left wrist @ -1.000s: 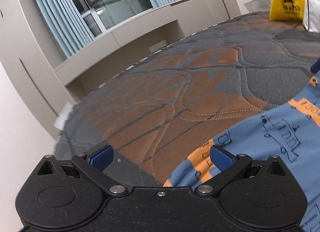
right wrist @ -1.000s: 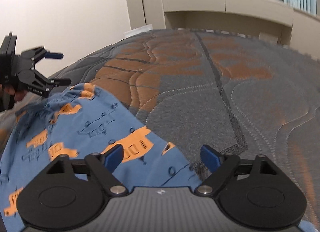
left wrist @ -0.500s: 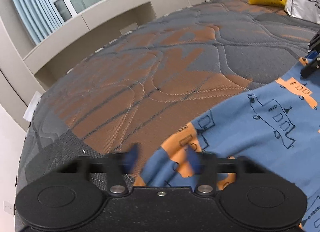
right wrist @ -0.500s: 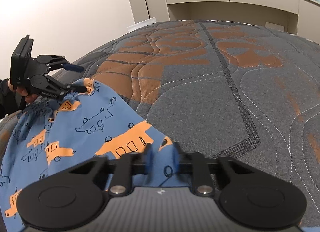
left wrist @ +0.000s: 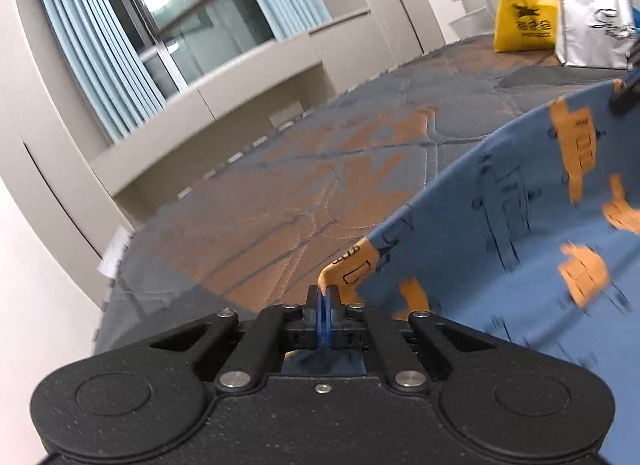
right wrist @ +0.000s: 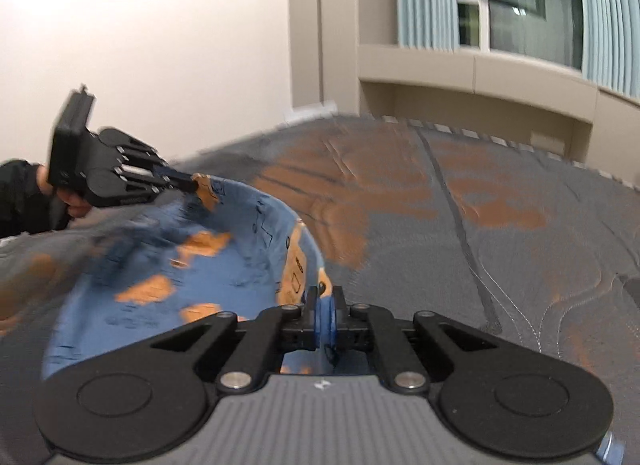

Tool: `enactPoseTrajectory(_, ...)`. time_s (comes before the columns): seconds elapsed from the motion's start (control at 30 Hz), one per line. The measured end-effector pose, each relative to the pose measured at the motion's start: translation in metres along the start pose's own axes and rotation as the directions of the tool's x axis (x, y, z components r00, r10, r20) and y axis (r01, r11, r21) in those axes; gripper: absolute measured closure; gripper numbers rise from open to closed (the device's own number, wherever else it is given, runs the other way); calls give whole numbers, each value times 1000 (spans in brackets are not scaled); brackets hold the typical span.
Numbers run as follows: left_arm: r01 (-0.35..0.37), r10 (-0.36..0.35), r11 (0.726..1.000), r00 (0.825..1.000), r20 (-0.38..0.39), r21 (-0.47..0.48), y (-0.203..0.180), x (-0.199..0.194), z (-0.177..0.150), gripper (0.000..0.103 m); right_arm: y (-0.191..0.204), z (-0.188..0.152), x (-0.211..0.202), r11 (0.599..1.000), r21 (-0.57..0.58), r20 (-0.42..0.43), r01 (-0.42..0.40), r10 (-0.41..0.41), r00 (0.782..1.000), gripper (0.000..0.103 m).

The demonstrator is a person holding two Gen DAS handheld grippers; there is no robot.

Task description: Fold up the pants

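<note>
— Both grippers clamped on the pants [left wrist: 500, 249]?
— Yes: left gripper [left wrist: 323, 297] and right gripper [right wrist: 325, 303] each pinch an edge, raised off the mattress [left wrist: 280, 201].
— Differences?
— Only the left view shows a yellow bag [left wrist: 524, 13]; its writing is unreadable.

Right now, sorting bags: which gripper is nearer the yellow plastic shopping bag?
Right. The right gripper appears just below the yellow plastic shopping bag; the left gripper holds cloth well short of it.

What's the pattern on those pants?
The pants are blue with orange vehicles and dark outline drawings of vehicles, clearest in the left wrist view.
</note>
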State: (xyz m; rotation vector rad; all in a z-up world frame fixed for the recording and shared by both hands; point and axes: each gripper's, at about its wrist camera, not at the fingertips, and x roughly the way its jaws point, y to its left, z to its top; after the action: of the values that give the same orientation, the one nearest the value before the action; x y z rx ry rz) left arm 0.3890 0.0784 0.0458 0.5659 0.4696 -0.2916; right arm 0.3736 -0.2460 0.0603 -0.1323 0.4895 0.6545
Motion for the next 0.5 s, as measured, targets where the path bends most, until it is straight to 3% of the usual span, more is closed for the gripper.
enactPoseTrajectory(0.27, -12, 6, 998, 996, 93, 63, -31, -108, -68, 102, 76, -46, -66, 997, -15, 45, -73, 74, 996, 100)
enactPoseTrajectory(0.5, -6, 4, 999, 998, 67, 35, -52, -129, -112, 102, 126, -91, -75, 997, -19, -8, -73, 73, 997, 100)
